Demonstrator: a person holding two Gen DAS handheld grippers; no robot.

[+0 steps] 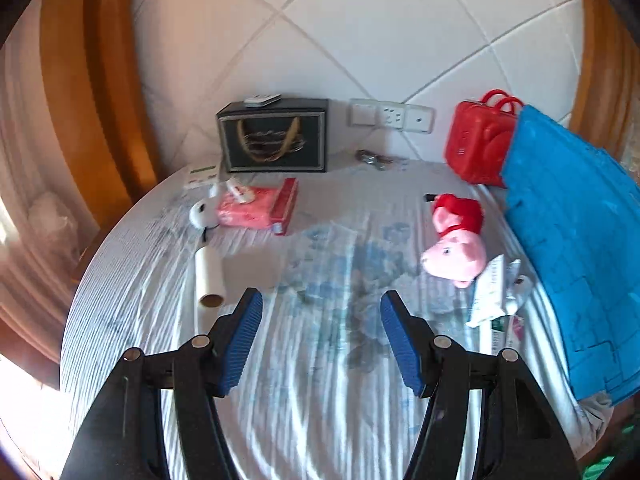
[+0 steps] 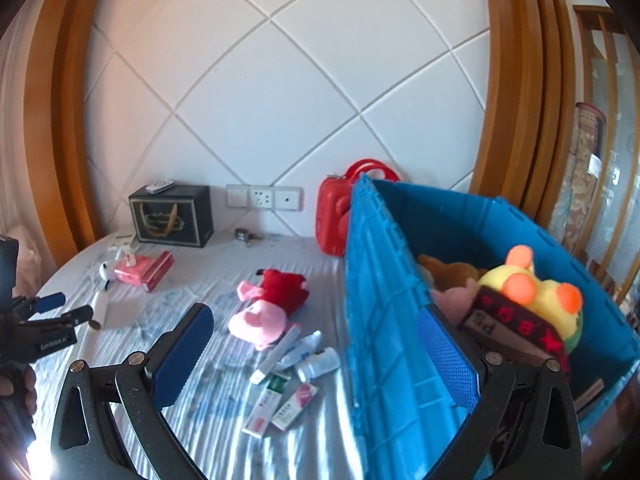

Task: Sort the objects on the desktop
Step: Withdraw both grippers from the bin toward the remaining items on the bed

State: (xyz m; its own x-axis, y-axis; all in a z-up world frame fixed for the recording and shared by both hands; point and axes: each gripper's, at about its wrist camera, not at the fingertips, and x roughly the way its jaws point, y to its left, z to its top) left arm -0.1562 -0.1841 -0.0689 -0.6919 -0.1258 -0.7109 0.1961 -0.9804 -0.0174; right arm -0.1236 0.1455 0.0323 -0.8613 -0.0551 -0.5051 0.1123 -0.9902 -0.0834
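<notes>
My left gripper [image 1: 320, 312] hangs open over the striped bedsheet [image 1: 320, 380] with nothing between its pads. A pink pig plush in a red dress [image 1: 456, 248] lies ahead to its right, and a white paper roll [image 1: 209, 276] lies just left of its left finger. My right gripper [image 2: 316, 320] is open too, at the near wall of the blue crate [image 2: 384, 264], whose edge shows between the fingers untouched. The pig plush [image 2: 268, 308] lies left of the crate. The crate holds a yellow plush [image 2: 536, 292], a brown plush [image 2: 452, 272] and a dark red box [image 2: 516, 328].
Tubes and small boxes [image 2: 288, 368] lie by the crate. A pink tissue pack [image 1: 248, 208] and a small white plush [image 1: 200, 214] sit far left. A black gift box [image 1: 276, 136] with a remote [image 1: 262, 99] and a red case [image 1: 476, 140] stand at the wall. The left gripper [image 2: 52, 312] shows at the right view's left edge.
</notes>
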